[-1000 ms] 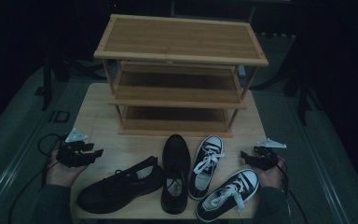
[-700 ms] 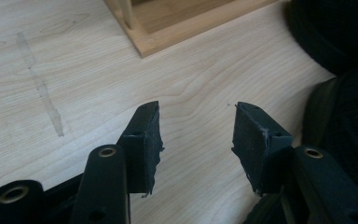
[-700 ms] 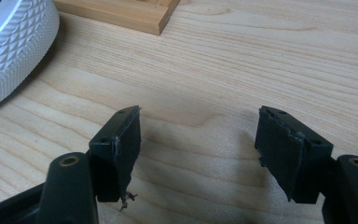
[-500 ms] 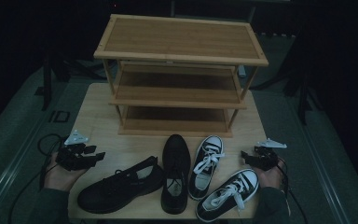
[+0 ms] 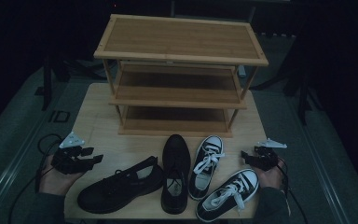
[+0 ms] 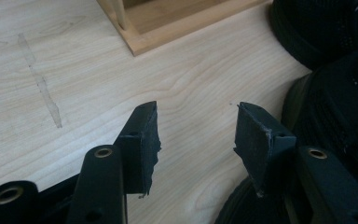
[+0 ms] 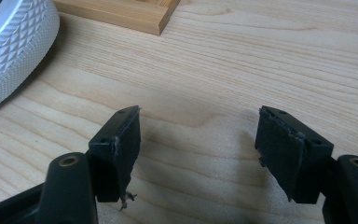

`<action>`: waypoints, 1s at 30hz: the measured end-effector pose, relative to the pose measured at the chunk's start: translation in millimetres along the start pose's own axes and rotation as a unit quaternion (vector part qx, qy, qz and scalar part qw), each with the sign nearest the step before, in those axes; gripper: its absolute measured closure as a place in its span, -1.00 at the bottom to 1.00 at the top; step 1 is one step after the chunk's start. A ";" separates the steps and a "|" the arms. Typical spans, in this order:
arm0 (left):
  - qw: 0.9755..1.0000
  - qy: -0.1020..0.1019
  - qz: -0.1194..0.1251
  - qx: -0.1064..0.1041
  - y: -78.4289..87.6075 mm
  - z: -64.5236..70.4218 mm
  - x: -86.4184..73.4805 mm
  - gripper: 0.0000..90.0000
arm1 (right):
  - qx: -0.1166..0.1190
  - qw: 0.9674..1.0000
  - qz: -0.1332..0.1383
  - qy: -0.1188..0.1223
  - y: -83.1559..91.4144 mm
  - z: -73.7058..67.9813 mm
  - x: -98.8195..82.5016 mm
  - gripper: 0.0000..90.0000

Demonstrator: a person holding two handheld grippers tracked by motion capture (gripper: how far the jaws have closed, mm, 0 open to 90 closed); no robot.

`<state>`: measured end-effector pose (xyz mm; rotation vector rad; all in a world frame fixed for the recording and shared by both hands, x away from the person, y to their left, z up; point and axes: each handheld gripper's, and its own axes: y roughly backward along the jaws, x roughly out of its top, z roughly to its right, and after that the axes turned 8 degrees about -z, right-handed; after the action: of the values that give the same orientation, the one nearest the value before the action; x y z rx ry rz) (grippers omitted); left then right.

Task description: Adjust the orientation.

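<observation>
Hovering at the high view's lower left, the left gripper (image 5: 91,157) had just spread its empty fingers (image 6: 142,135) slightly wider beside the long black lace-up shoe (image 5: 121,185) on the pale wooden table (image 5: 98,126), suggesting a grasp was near. The right gripper (image 5: 246,156) waited open at lower right.

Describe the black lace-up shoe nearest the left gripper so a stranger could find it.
Start at the wooden shoe rack; four shoes lie in front of it. The black lace-up shoe is leftmost, lying slantwise, unlike the upright plain black shoe beside it.
</observation>
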<state>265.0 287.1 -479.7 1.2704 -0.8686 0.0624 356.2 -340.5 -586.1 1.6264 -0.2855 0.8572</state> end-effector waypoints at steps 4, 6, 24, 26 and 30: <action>1.000 -0.005 0.000 0.000 2.7 4.0 -2.3 0.11 | 0.001 1.000 0.000 0.000 0.0 0.1 0.0 -0.33; 1.000 -0.007 -0.001 -0.001 3.9 6.0 -3.4 0.11 | 0.001 1.000 0.000 0.000 -0.1 0.1 0.0 -0.33; 1.000 -0.010 -0.014 -0.008 7.9 18.5 -12.8 0.13 | 0.001 1.000 0.000 0.000 0.0 0.0 0.0 -0.33; 1.000 -0.011 -0.016 -0.010 8.5 20.0 -13.7 0.14 | 0.001 1.000 0.000 0.000 0.0 0.0 0.0 -0.33; 1.000 -0.013 -0.020 -0.015 9.1 22.6 -15.1 0.19 | 0.001 1.000 0.000 0.000 0.0 0.0 0.0 -0.33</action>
<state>238.1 277.2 -480.7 1.2621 -0.8643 0.0007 356.2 -340.5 -586.1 1.6279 -0.2848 0.8579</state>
